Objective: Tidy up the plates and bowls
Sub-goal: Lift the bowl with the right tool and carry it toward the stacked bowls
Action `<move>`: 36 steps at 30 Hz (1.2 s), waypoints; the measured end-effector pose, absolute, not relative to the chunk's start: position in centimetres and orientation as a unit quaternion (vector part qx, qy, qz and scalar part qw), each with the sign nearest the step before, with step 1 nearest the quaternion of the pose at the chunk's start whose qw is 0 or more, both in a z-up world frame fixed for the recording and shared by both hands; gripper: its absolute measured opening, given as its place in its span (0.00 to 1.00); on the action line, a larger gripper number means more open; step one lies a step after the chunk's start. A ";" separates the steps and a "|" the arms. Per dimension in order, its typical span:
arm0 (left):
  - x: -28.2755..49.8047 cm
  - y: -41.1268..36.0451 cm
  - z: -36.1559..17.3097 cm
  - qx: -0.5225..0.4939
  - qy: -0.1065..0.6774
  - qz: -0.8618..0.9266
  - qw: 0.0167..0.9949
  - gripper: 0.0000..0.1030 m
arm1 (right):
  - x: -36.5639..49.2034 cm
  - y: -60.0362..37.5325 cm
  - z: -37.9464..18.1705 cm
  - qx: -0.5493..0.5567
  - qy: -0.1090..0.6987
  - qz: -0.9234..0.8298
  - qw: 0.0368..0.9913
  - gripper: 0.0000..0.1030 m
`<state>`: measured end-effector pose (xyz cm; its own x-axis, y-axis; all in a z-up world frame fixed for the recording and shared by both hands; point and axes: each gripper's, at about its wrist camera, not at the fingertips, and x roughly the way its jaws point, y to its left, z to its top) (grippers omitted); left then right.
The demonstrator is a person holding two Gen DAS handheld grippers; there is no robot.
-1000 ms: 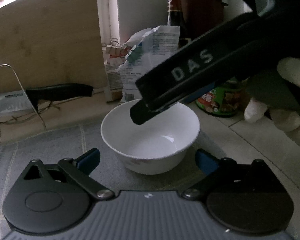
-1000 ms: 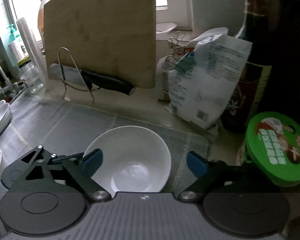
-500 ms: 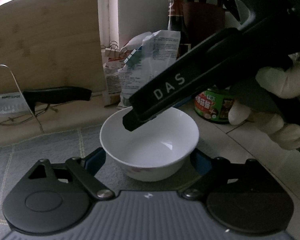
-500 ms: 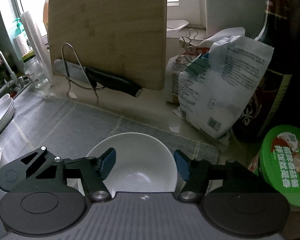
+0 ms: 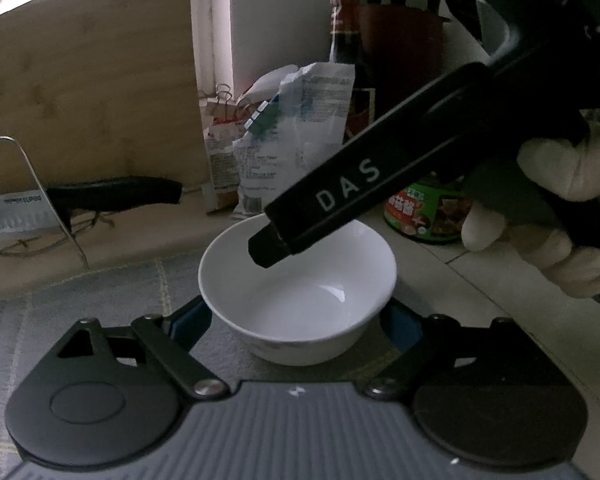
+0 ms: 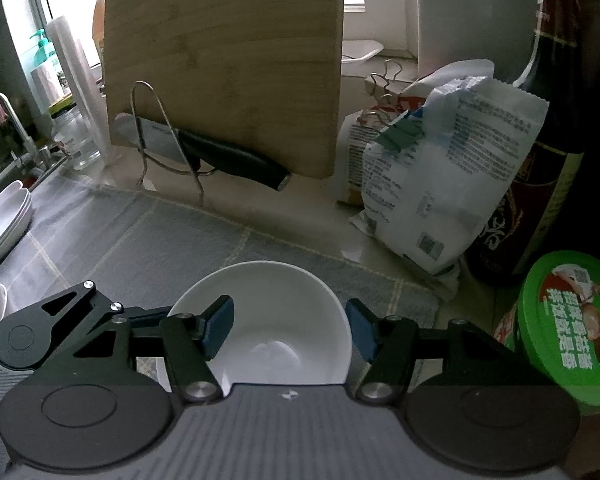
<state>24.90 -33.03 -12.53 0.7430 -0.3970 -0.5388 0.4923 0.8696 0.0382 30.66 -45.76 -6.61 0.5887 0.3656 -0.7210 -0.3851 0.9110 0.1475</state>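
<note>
Here the white round ceramic bowl (image 5: 298, 292) sits on a grey-blue checked cloth mat (image 6: 140, 240), with both grippers closed on it. The left gripper (image 5: 296, 326) clamps the bowl's outer walls from both sides. The right gripper (image 6: 290, 328) pinches the bowl's right wall, one blue pad inside and one outside.

Behind stand a tall bamboo cutting board (image 6: 224, 64), a black-handled knife (image 6: 232, 162) in a wire rack (image 6: 152, 136), a crumpled white printed bag (image 6: 440, 168), a dark sauce bottle (image 6: 540, 140) and a green-lidded jar (image 6: 572, 320). In the left wrist view the right gripper's black finger, lettered "DAS", crosses over the bowl and hides part of its rim, and a white-gloved hand (image 5: 560, 208) shows.

Only the right wrist view shows stacked white plates (image 6: 4, 224), a tap (image 6: 8, 120) and a green pump bottle (image 6: 44, 52) at the left.
</note>
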 end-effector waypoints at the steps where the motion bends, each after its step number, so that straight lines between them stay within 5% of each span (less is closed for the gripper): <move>1: 24.8 -32.9 -12.4 0.091 0.267 -0.240 0.929 0.88 | 30.4 -45.7 -6.4 -0.009 0.401 0.210 0.892 0.65; 36: 15.2 -21.4 -5.0 0.069 0.248 -0.211 0.943 0.88 | 21.4 -34.5 0.8 -0.036 0.344 0.277 0.896 0.66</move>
